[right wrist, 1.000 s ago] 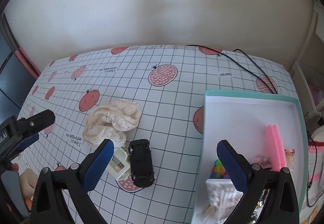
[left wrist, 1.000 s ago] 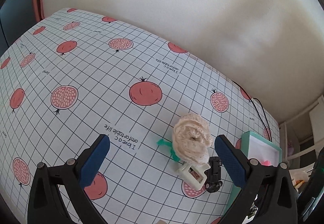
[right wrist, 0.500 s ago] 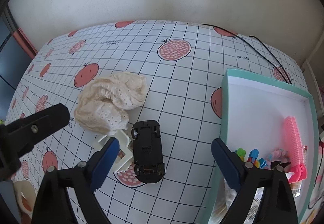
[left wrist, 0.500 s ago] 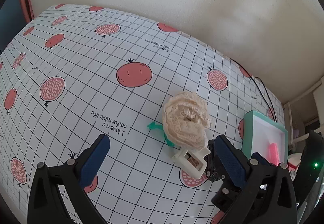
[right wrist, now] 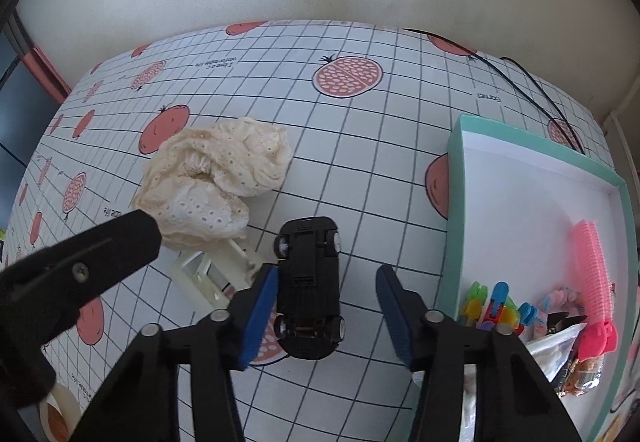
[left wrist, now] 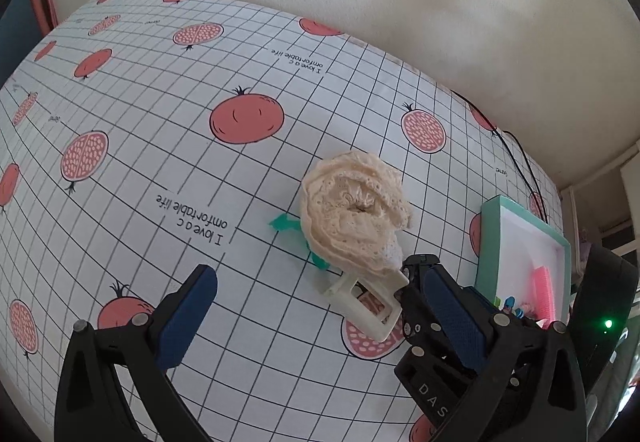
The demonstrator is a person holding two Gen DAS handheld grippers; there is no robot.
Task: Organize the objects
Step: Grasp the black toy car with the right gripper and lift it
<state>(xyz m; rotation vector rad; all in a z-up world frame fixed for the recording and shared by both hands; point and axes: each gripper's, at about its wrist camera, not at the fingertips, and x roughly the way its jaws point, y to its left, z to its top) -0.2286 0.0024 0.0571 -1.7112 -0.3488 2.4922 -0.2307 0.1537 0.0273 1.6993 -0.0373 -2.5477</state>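
Right gripper (right wrist: 328, 312) is closing around our upturned black toy car (right wrist: 309, 288); we should centre it before lifting.

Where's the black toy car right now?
In the right wrist view, the black toy car lies upside down between the closing right gripper fingers, beside the cream plastic frame.

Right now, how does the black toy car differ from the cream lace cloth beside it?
The black toy car is rigid, lies upside down, wheels up, between the closing right gripper pads. The cream lace cloth is soft, crumpled, outside either grip. Both rest on the tablecloth, outside the box.
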